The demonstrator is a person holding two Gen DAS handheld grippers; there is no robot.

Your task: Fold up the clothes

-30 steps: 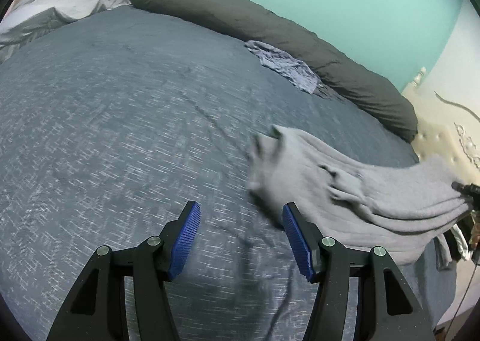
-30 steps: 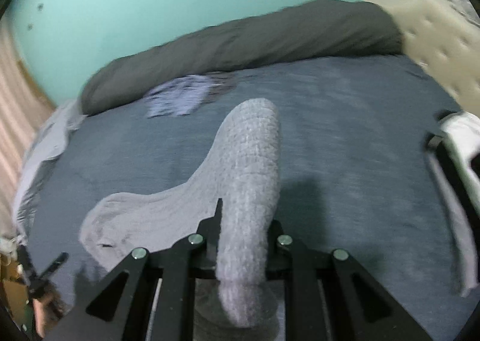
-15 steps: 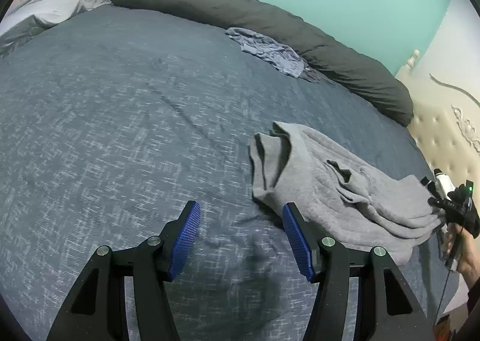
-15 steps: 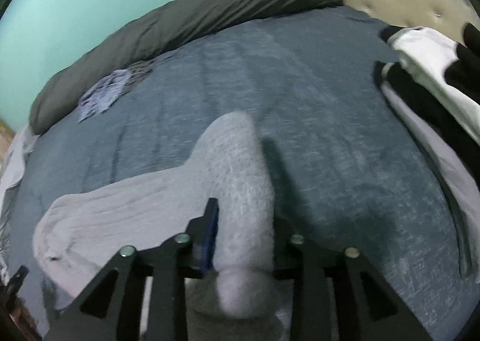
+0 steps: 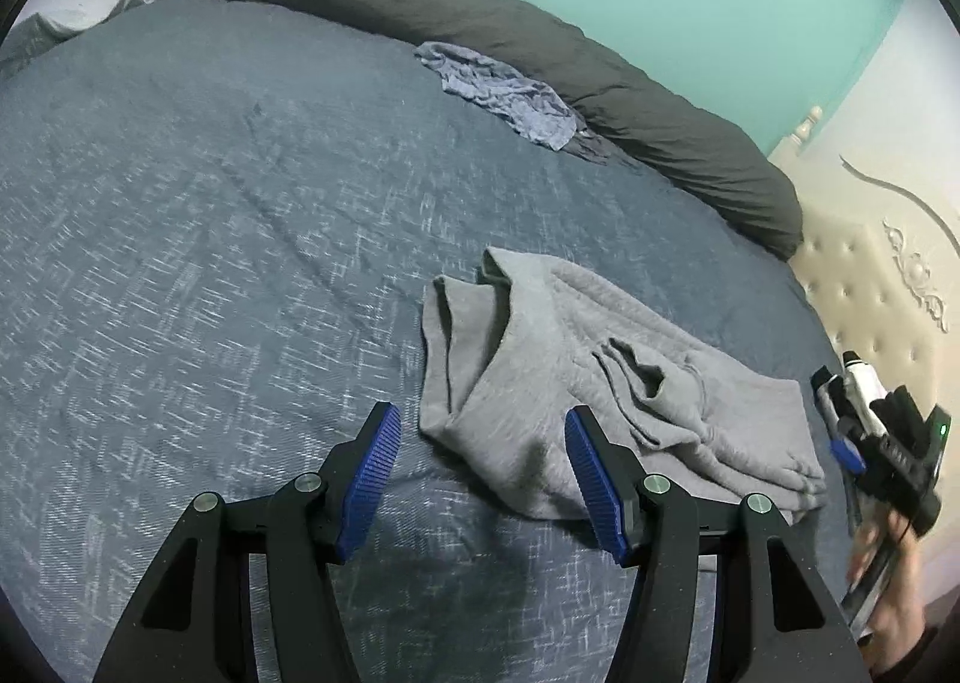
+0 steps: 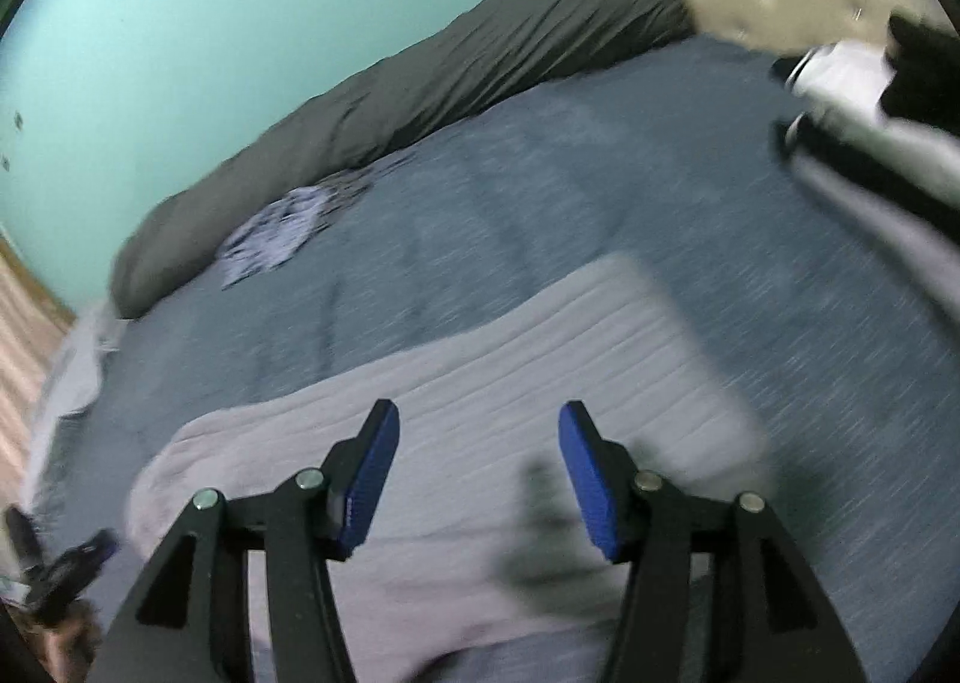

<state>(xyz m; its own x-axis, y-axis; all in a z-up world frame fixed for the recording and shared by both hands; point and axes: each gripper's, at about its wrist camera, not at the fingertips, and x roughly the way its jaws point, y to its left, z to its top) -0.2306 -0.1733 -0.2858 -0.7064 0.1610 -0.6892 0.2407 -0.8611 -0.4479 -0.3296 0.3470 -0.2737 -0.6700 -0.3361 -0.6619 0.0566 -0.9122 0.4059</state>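
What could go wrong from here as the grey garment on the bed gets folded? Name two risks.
1. The grey garment lies bunched with overlapping creases, so the next fold could trap wrinkles.
2. The right claw, jaws just opened, hangs over loose cloth, and the left claw sits open at the garment's near edge; either could snag and drag it across the bedspread.

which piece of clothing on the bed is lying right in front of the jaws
The grey garment, partly folded on the blue bedspread. The crumpled blue garment lies far off against the long dark pillow.
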